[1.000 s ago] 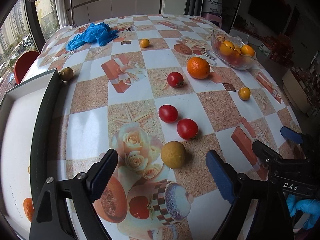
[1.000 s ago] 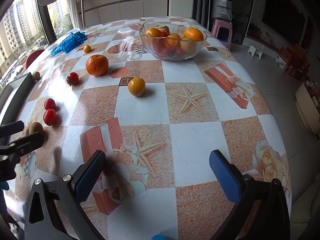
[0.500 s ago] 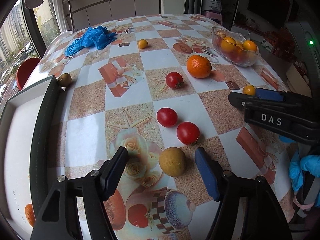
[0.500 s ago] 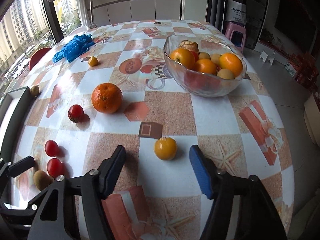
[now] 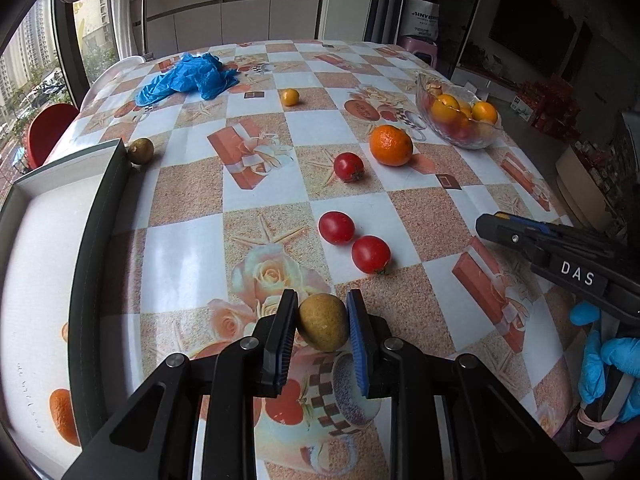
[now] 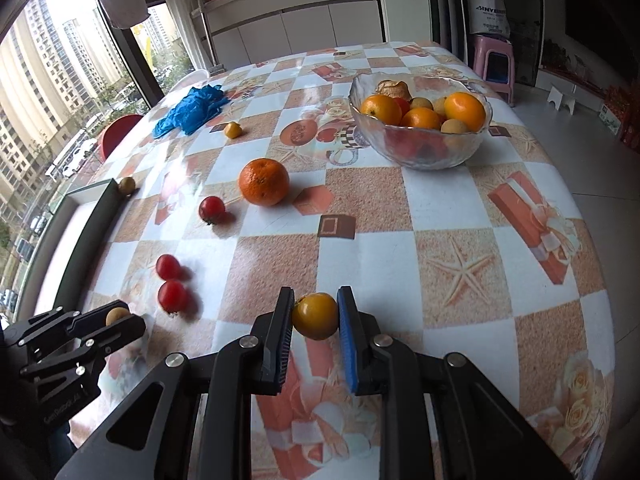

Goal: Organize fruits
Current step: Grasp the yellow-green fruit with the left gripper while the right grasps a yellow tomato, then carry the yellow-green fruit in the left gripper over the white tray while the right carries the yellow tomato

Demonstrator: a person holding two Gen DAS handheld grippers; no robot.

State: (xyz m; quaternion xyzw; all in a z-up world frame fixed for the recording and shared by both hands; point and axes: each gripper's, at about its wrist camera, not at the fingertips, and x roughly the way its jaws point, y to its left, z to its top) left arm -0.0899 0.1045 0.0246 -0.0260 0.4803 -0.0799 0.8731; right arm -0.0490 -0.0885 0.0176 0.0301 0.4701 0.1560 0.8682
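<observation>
Two fruits are pinched at once. My left gripper [image 5: 322,322], its jaws just closed in, clamps a dull olive-brown fruit [image 5: 323,322], slightly egg-shaped with its long axis running away from me, low on the tabletop [image 5: 192,240] just short of two red tomatoes [image 5: 354,242]. My right gripper [image 6: 315,316], jaws likewise just closed, squeezes a small round yellow-orange fruit [image 6: 315,316], glossy, no clear long axis, well short of the glass bowl [image 6: 420,152].

black plastic left gripper [image 5: 322,322] showing silver screws, one ribbed black pad and one blue, right gripper [image 6: 314,316] looking identical, white DAS label, person wearing blue gloves [image 5: 608,368]
</observation>
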